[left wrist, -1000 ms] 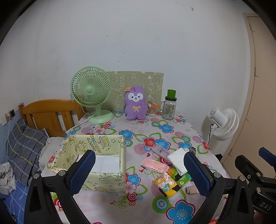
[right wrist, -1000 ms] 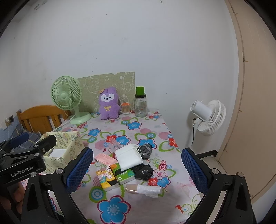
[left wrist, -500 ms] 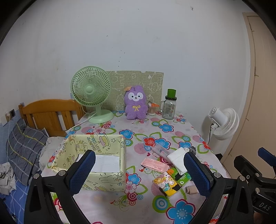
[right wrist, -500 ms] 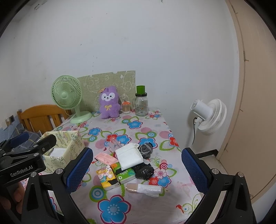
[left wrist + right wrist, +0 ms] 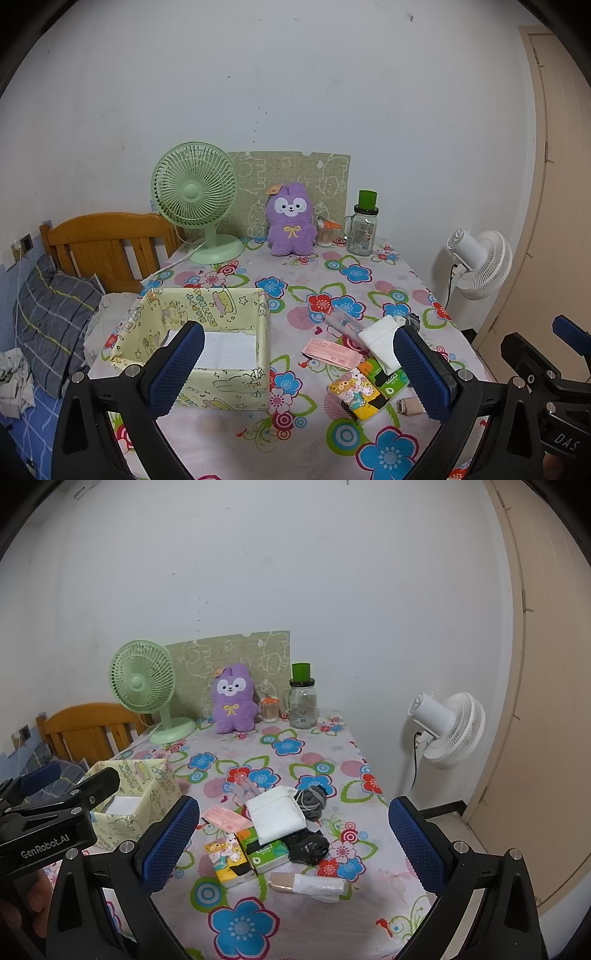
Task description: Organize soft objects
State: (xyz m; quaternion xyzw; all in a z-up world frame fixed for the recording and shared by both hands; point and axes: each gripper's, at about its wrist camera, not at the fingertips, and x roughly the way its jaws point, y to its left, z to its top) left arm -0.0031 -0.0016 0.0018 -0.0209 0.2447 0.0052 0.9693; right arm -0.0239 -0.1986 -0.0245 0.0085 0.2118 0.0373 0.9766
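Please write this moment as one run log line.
left gripper: open, empty | right gripper: open, empty | pale yellow fabric box: white item inside

Two fans (image 5: 142, 686) (image 5: 448, 729), one purple plush toy (image 5: 234, 699), one fabric box (image 5: 207, 339), two tissue packs (image 5: 229, 858) (image 5: 264, 849), one glass jar (image 5: 303, 703)

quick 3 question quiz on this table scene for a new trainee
1. True or false: the purple plush lies inside the yellow fabric box.
2. Which item lies partly on the green tissue pack? A) white folded cloth B) pink packet C) glass jar
3. Fill in: both the left gripper and the right gripper have their fingers ____.

Key: 1 false, it stands at the back of the table; 2 A; 3 open.
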